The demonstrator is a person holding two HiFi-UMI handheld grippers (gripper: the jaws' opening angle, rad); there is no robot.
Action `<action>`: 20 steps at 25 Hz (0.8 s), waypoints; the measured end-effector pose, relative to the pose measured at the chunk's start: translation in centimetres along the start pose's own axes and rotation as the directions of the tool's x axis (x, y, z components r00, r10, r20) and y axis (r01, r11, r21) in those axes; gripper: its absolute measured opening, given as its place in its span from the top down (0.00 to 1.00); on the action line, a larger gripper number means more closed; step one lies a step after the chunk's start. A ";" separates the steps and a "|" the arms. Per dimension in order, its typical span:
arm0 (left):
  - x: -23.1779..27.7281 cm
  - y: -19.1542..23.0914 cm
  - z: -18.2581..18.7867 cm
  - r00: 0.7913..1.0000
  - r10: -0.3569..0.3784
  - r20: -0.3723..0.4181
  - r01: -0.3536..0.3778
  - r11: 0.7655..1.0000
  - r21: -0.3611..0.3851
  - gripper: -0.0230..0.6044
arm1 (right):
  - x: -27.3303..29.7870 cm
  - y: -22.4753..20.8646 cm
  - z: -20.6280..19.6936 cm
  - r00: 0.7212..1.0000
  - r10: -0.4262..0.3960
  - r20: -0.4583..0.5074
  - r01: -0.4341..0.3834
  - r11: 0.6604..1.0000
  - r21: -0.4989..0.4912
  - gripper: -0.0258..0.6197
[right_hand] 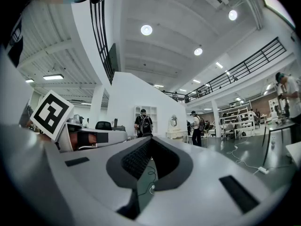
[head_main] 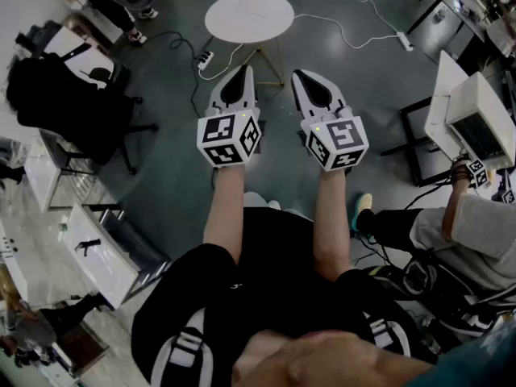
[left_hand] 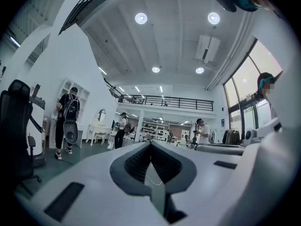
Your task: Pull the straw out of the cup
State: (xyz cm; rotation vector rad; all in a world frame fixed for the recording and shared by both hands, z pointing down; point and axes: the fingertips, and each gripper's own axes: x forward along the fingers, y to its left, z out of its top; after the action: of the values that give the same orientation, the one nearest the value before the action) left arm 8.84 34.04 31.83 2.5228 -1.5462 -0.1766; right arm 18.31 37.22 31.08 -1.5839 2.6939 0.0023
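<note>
The left gripper and right gripper are clenched on nothing, held level side by side, near a round table.

The left forearm and right forearm stretch forward side by side. The left gripper and right gripper point level toward the far side, each with jaws closed together.

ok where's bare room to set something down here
The round white table top looks bare. The grey floor between the black chair and the left hand-held gripper is open. Crowded at right: seated person, white cable.
</note>
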 end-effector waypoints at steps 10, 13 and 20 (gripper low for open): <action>-2.3 3.8 -0.3 0.995 0.098 -0.010 -0.098 0.994 0.044 0.95 | 3.0 1.4 -2.3 0.999 -0.018 -0.042 0.019 1.000 0.013 0.93; -2.9 6.2 -1.1 0.989 0.145 -0.020 -0.144 0.989 0.041 0.95 | 4.9 3.0 -3.7 0.997 0.003 -0.079 -0.005 1.000 -0.019 0.93; -1.8 10.3 -1.8 0.985 0.169 -0.024 -0.169 0.986 0.008 0.95 | 7.7 2.3 -5.1 0.995 -0.031 -0.091 0.031 1.000 -0.004 0.94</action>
State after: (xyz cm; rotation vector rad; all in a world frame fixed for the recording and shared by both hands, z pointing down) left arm -0.56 31.20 35.82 2.3738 -1.7433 -0.1178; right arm 12.51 31.58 36.05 -1.6662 2.7367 -0.0690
